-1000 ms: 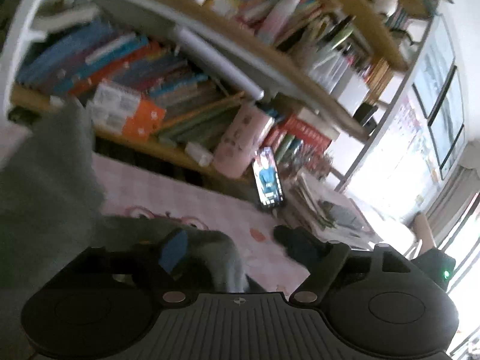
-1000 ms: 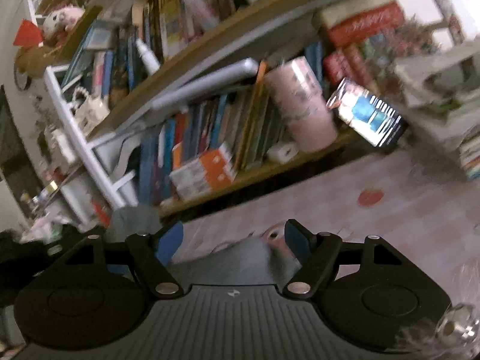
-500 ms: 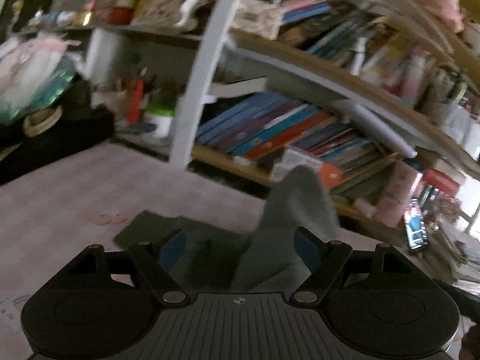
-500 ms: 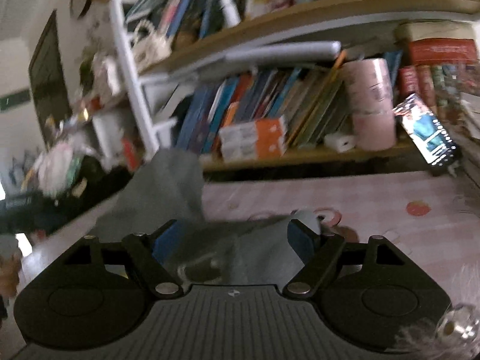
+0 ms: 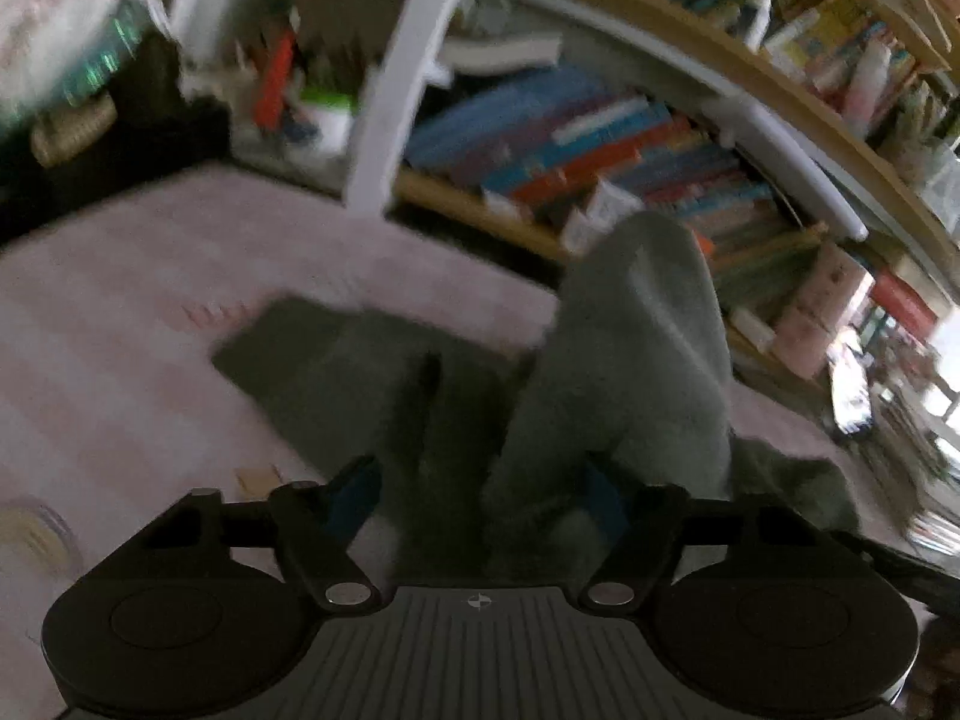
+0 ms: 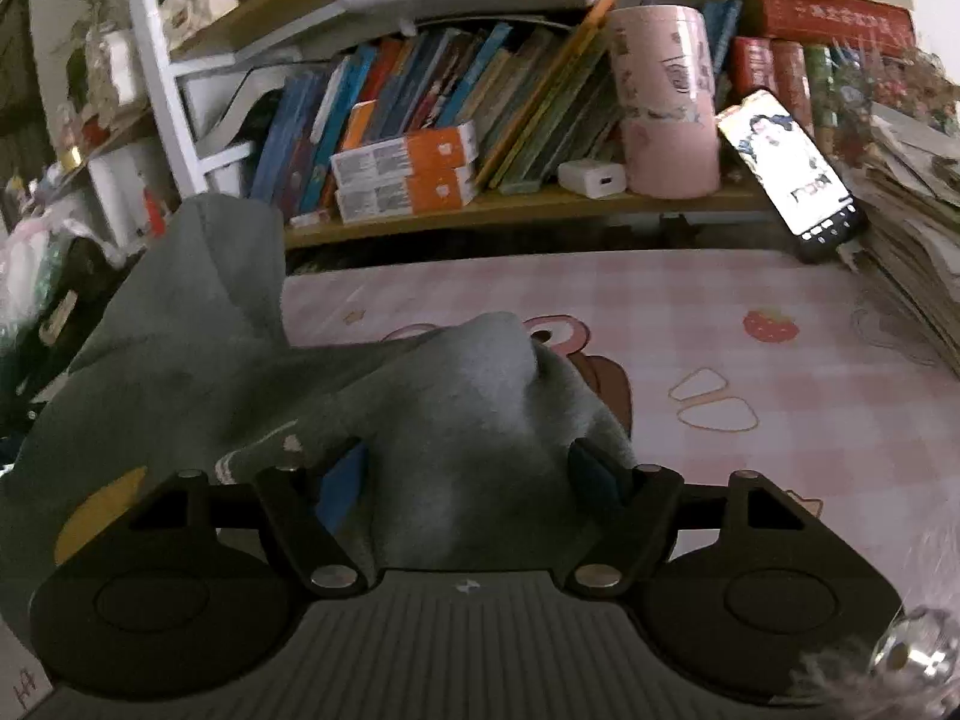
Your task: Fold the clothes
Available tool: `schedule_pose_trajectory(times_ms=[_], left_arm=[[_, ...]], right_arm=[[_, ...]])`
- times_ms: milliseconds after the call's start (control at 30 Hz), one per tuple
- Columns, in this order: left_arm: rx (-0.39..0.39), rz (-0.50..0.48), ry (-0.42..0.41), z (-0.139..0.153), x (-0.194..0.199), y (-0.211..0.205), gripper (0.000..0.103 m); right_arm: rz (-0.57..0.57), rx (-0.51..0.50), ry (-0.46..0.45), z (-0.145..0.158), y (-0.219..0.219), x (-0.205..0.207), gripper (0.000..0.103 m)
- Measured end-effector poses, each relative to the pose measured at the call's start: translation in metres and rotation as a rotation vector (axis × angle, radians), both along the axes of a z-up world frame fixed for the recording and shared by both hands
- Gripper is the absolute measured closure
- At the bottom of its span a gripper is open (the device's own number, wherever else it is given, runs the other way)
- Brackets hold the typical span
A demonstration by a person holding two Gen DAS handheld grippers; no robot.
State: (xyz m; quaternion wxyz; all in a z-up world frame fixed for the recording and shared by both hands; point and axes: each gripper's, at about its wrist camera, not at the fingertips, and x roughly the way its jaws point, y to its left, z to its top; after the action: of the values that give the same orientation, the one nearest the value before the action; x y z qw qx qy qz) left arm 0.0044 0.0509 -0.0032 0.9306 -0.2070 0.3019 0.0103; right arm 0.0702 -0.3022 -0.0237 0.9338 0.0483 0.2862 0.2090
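Note:
A grey garment lies bunched on a pink checked tabletop. In the left wrist view one fold stands up tall and a flat part spreads to the left. My left gripper has its jaws wide apart with cloth lying between them. In the right wrist view the same grey garment humps up between the spread jaws of my right gripper, with a raised flap at the left. Whether either gripper pinches the cloth is hidden by the folds.
A bookshelf full of books runs along the table's far edge. On its lower board stand a pink cylinder, orange-white boxes and a white charger. A lit phone leans on a paper stack at the right.
Both views have steadied and tipped down toward the table. The raised grey fold now stands nearer and larger in both views. Both grippers' jaws stay spread.

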Motion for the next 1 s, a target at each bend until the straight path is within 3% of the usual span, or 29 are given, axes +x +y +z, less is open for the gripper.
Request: schedule_pose_trajectory(times_ms=[100, 200, 300, 333, 467, 533, 600, 700, 800, 833, 900, 933, 967, 1000], left_arm=[[-0.077, -0.034, 0.038, -0.011, 0.004, -0.001, 0.038], [-0.113, -0.033, 0.044, -0.012, 0.008, 0.0, 0.062], [-0.123, -0.012, 0.049, -0.003, 0.022, 0.008, 0.073], [-0.068, 0.017, 0.026, 0.007, 0.027, 0.008, 0.076], [0.416, 0.134, -0.26, 0.064, 0.029, -0.031, 0.08], [0.5, 0.11, -0.354, 0.075, 0.024, -0.053, 0.079], [0.54, 0.07, -0.401, 0.08, 0.021, -0.07, 0.078], [0.547, 0.053, -0.311, 0.063, 0.032, -0.067, 0.075], [0.532, 0.148, -0.2, 0.046, 0.041, -0.036, 0.071], [0.518, 0.182, -0.16, 0.042, 0.044, -0.022, 0.067], [0.492, 0.229, -0.087, 0.037, 0.045, 0.002, 0.048], [0.482, 0.248, -0.072, 0.037, 0.041, 0.011, 0.029], [0.474, 0.261, -0.071, 0.037, 0.035, 0.018, 0.019], [0.461, 0.266, -0.083, 0.038, 0.028, 0.024, 0.018]], right_arm=[[0.01, -0.02, -0.006, 0.0, 0.004, 0.0, 0.03], [0.012, -0.021, 0.0, 0.0, 0.005, 0.001, 0.03], [0.017, -0.026, -0.002, 0.001, 0.006, 0.0, 0.03], [0.02, -0.027, -0.002, 0.001, 0.006, 0.0, 0.03], [0.058, -0.012, 0.003, 0.001, 0.009, -0.002, 0.03], [0.085, -0.006, 0.005, 0.001, 0.012, -0.003, 0.03], [0.104, -0.014, 0.004, 0.001, 0.016, -0.005, 0.03], [0.112, -0.034, -0.001, 0.001, 0.02, -0.006, 0.03], [0.113, -0.033, 0.001, 0.001, 0.02, -0.006, 0.03], [0.113, -0.034, 0.001, 0.001, 0.021, -0.006, 0.03], [0.116, -0.037, 0.0, 0.001, 0.021, -0.007, 0.03], [0.121, -0.038, 0.0, 0.001, 0.022, -0.007, 0.03], [0.125, -0.039, 0.002, 0.001, 0.022, -0.007, 0.03], [0.124, -0.042, 0.003, 0.0, 0.022, -0.007, 0.03]])
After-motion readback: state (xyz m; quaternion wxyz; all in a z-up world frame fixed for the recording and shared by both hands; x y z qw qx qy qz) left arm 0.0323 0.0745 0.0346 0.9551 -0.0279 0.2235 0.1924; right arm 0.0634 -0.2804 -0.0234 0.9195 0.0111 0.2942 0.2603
